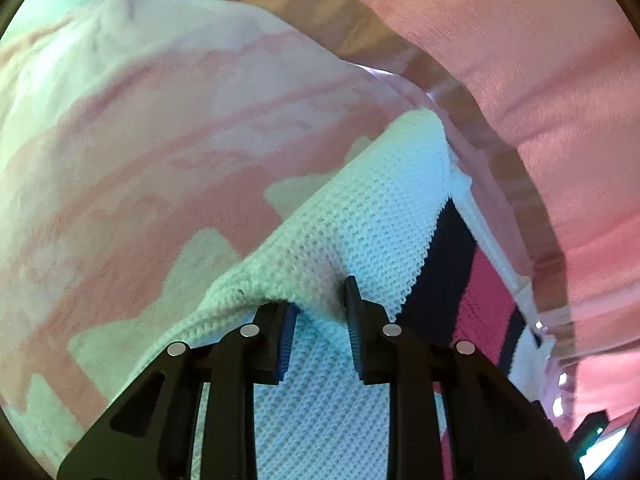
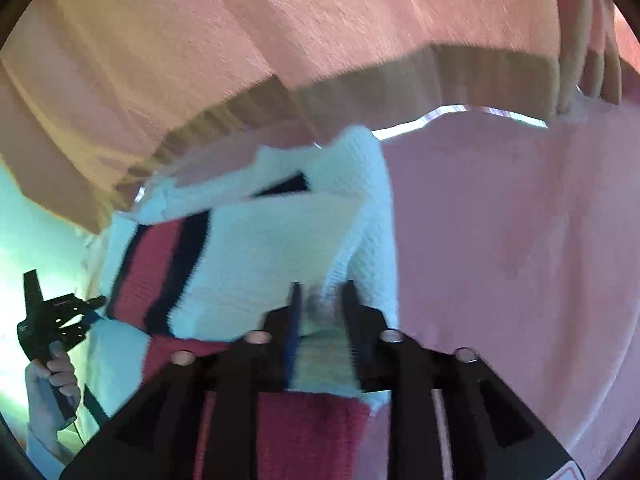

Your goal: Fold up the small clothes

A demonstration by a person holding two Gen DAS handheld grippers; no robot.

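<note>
You're mid-fold, I'd say: both grippers have the one white knit garment (image 1: 360, 208) by an edge, lifted off the pink patterned blanket (image 1: 140, 128) it lies over.

Left gripper (image 1: 320, 312): fingers part-spread with a ridge of white knit bunched between them. Looks like a pinch on the knit, but there's a visible gap, so the hold may be loose.

Right gripper (image 2: 320, 304): fingers close together on a fold of the same garment (image 2: 272, 248). This view is motion-blurred, so I'm inferring contact rather than seeing it clearly.

The garment's navy and red stripes (image 2: 160, 272) sit toward your left side. From the right wrist view, your left hand (image 2: 48, 384) and its gripper (image 2: 60, 320) are at the garment's far edge.

Next move, my read:
- Carry both pinched edges across together, keeping them level.
- Lay the raised edge onto the opposite one, then let go.
- Tighten the left hold first if it slips.

Count:
- 1 knit garment
- 2 grippers
- 1 blanket
- 1 pink curtain-like cloth (image 2: 320, 20) hanging behind, with a brownish hem

No other small clothes are visible.
</note>
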